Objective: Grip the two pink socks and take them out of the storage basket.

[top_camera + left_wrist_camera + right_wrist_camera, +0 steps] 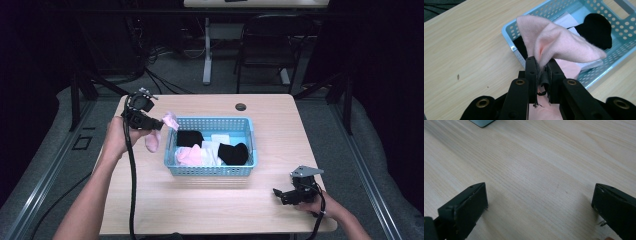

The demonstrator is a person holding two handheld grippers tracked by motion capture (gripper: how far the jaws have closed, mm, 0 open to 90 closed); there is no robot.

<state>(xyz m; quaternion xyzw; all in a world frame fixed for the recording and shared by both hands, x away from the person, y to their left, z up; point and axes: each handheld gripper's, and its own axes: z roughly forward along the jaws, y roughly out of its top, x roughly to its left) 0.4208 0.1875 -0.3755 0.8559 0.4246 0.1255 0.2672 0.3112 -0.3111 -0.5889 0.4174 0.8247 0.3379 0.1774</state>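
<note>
A: Left hand-held gripper (pixel 159 124)?
B: Jaws clamped tight on a pink sock (pixel 559 45). Sock is pinched at a fold and both ends flop loose, one past the jaws, one under the person's hand.

A: Where's the sock sitting?
B: Up off the table (pixel 200 200), at the left end of the blue basket (pixel 210 171), just outside its rim.

A: Basket contents?
B: Two black socks (pixel 233 153), something white, another pink piece (pixel 189 156). Basket is mid-table.

A: Right hand-held gripper (pixel 281 195)?
B: Jaws wide apart, nothing between them, just bare wood grain in the right gripper view. It's low at the near right corner of the table, well apart from the basket.

A: Anything else?
B: Dark round grommet (pixel 241 106) at the far edge. Folding chair (pixel 270 45) behind the table.
</note>
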